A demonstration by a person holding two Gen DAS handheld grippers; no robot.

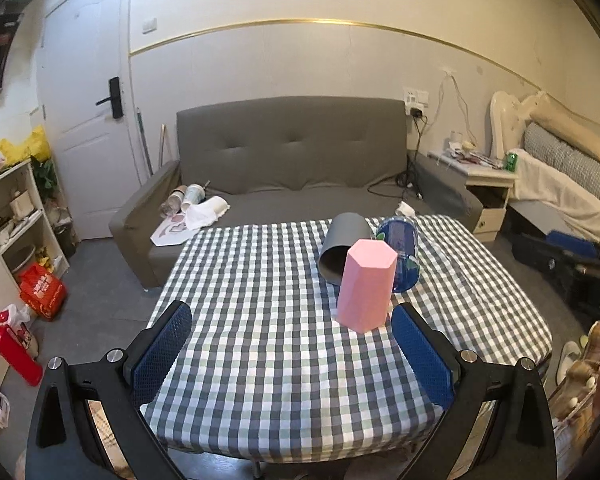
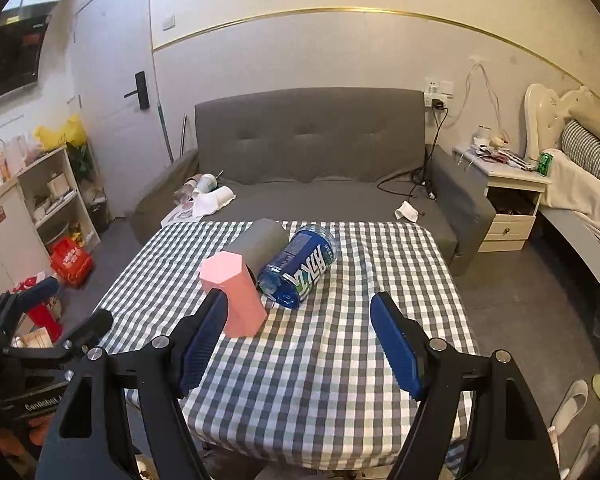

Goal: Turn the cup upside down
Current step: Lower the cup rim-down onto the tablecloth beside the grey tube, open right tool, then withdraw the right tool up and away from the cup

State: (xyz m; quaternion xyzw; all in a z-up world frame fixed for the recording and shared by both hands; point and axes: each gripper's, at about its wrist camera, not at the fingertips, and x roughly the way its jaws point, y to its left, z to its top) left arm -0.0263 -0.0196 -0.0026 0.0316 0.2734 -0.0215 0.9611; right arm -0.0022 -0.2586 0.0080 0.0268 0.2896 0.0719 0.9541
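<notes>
A pink hexagonal cup [image 1: 366,285] stands on the checked table [image 1: 260,312] with its closed end up; it also shows in the right wrist view [image 2: 236,294]. A grey cup [image 1: 343,246] lies on its side behind it, open mouth toward me, also in the right wrist view [image 2: 260,243]. A blue bottle [image 2: 298,266] lies beside them, seen too in the left wrist view [image 1: 400,254]. My left gripper [image 1: 292,356] is open and empty, in front of the pink cup. My right gripper [image 2: 300,340] is open and empty; its left finger overlaps the pink cup in view.
A grey sofa [image 1: 292,168] stands behind the table with cups and cloth on its seat. A shelf unit [image 1: 20,216] and red items are at the left. A nightstand [image 2: 508,200] and bed are at the right. The left gripper [image 2: 52,320] shows at the right view's left edge.
</notes>
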